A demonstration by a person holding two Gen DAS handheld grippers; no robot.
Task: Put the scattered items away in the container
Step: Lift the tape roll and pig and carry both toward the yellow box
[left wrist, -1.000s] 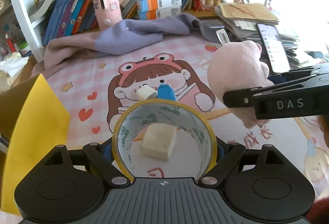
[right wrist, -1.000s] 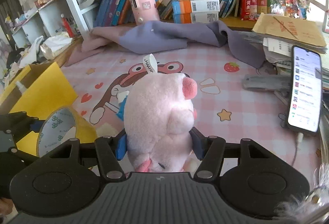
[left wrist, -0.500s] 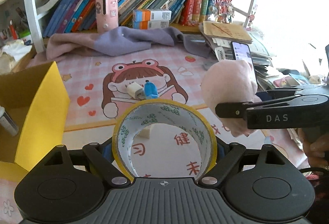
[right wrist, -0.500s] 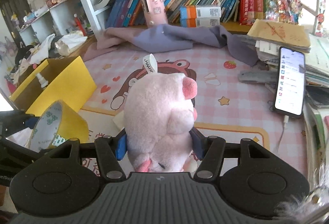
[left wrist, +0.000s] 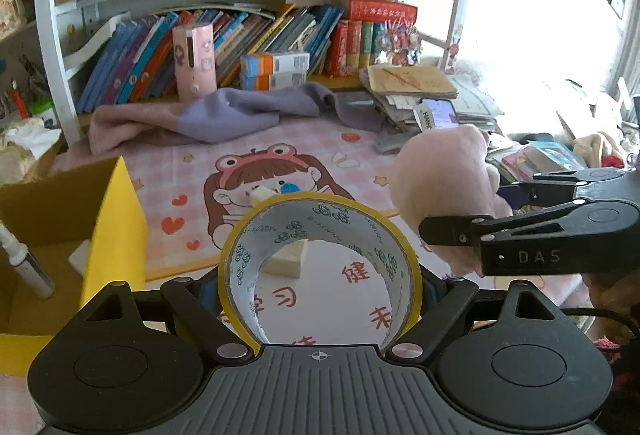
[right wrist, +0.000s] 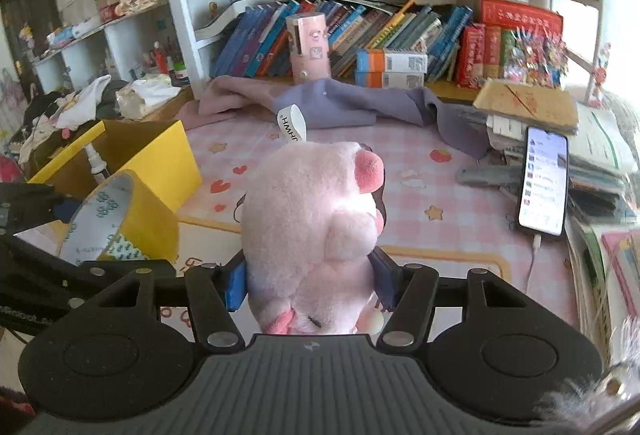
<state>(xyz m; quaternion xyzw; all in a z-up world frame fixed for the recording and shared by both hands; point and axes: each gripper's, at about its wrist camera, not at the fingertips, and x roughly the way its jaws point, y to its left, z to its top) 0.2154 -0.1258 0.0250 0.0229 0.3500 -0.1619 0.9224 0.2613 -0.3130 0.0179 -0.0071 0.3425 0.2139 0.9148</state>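
My left gripper (left wrist: 319, 289) is shut on a yellow tape roll (left wrist: 320, 263), held above the pink cartoon mat (left wrist: 248, 171); the roll also shows in the right wrist view (right wrist: 116, 219). My right gripper (right wrist: 308, 279) is shut on a pink plush pig (right wrist: 312, 227), seen to the right in the left wrist view (left wrist: 444, 191). The yellow box (left wrist: 116, 223) stands at the left, open, with a white pen-like item (left wrist: 24, 263) inside. A pale eraser block (left wrist: 290, 257), a small white item (left wrist: 259, 195) and a blue item (left wrist: 290, 188) lie on the mat.
A purple and pink cloth (left wrist: 224, 115) lies at the back of the mat below a bookshelf (left wrist: 248, 35). A pink cylinder (left wrist: 194, 63) stands there. A phone (right wrist: 544, 179) and paper stacks (right wrist: 528, 107) sit at the right.
Both grippers have risen and pulled back from the mat with the tape roll and plush held. More of the bookshelf and the yellow box's inside shows now.
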